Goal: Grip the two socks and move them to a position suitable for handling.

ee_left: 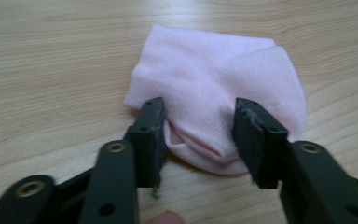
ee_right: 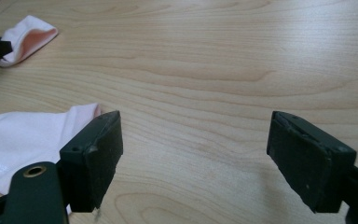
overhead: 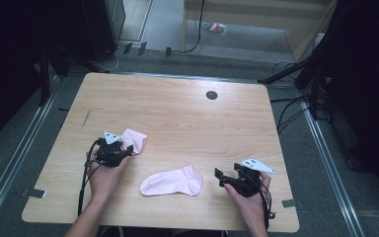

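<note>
Socks, both pink, lie on the bench: a folded sock at the left, a flat sock near the front edge. The left claw is released, jaws straddling the folded sock. The right claw gapes wide, just right of the flat sock.

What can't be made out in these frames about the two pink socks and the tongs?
- Folded sock, left gripper view: its near edge lies behind the left tongs, so actual contact is unclear.
- Flat sock, right gripper view: cut off by the left edge and the right tongs' near jaw.
- Small packet on the floor, high view: too small to identify.
</note>
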Tool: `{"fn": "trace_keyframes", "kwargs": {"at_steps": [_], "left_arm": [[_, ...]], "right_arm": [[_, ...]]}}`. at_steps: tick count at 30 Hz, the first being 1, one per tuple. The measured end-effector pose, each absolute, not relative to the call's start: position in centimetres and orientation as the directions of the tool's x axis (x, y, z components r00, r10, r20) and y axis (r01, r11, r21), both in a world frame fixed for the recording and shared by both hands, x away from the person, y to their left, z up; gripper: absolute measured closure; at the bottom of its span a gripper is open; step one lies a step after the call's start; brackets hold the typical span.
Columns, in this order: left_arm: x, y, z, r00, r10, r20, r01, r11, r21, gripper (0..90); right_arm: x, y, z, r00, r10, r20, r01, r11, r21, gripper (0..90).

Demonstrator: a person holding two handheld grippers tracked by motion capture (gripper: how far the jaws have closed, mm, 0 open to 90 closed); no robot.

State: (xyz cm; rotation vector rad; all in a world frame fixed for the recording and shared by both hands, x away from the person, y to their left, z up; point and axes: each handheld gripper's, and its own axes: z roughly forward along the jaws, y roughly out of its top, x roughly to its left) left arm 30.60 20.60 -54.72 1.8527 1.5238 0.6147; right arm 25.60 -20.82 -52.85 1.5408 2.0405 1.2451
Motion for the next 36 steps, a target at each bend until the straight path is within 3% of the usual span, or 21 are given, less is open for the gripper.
{"fn": "trace_keyframes", "kwargs": {"at_steps": [2,3,7,12,14,21,24,26,28,29,30,31,36], "left_arm": [[30.6,20.5,-54.7,0.226,0.972,-0.062,0.673,-0.109,0.732,67.3],[30.7,20.3,-54.6,0.233,0.970,-0.074,0.675,-0.107,0.730,77.0],[30.7,20.4,-54.6,0.253,0.964,-0.082,0.674,-0.115,0.730,82.6],[30.4,21.1,-54.3,0.335,0.935,-0.114,0.645,-0.139,0.752,83.7],[29.8,20.7,-53.6,0.402,0.900,-0.169,0.621,-0.132,0.773,83.7],[29.4,15.8,-51.9,0.609,0.778,-0.153,0.538,-0.264,0.801,83.5],[29.9,14.5,-52.0,0.650,0.748,-0.131,0.519,-0.311,0.796,83.0],[30.4,13.7,-52.4,0.678,0.724,-0.125,0.518,-0.351,0.780,82.3],[30.7,13.6,-52.8,0.666,0.736,-0.123,0.530,-0.350,0.772,70.3],[30.8,13.8,-52.9,0.651,0.747,-0.133,0.539,-0.331,0.775,70.3],[30.8,14.1,-52.8,0.640,0.755,-0.144,0.543,-0.313,0.779,62.2],[30.8,14.9,-52.6,0.623,0.758,-0.192,0.556,-0.257,0.790,48.6],[29.9,17.1,-51.9,0.562,0.793,-0.238,0.552,-0.145,0.821,46.8]], "right_arm": [[25.6,-20.7,-52.9,-0.387,0.888,0.249,0.633,0.060,0.772,18.5],[25.6,-20.7,-52.9,-0.384,0.888,0.252,0.638,0.059,0.767,18.7],[25.6,-20.7,-52.9,-0.384,0.888,0.251,0.638,0.059,0.768,19.0],[25.6,-20.9,-52.8,-0.380,0.889,0.254,0.637,0.053,0.769,19.4],[25.7,-21.0,-52.9,-0.376,0.891,0.256,0.637,0.048,0.769,19.6],[25.6,-20.6,-53.0,-0.379,0.889,0.258,0.638,0.049,0.768,19.9],[25.5,-20.4,-53.0,-0.384,0.887,0.256,0.639,0.056,0.767,20.0],[25.5,-20.3,-53.0,-0.388,0.887,0.253,0.637,0.060,0.768,20.2],[25.5,-20.3,-53.1,-0.386,0.886,0.256,0.638,0.056,0.768,20.2],[25.5,-20.3,-53.0,-0.385,0.886,0.256,0.636,0.054,0.770,20.3],[25.4,-20.2,-52.9,-0.381,0.890,0.251,0.630,0.052,0.775,20.5],[25.2,-19.9,-52.6,-0.389,0.890,0.240,0.617,0.058,0.785,22.3],[24.9,-18.0,-51.4,-0.441,0.869,0.225,0.577,0.083,0.813,30.8]]}}
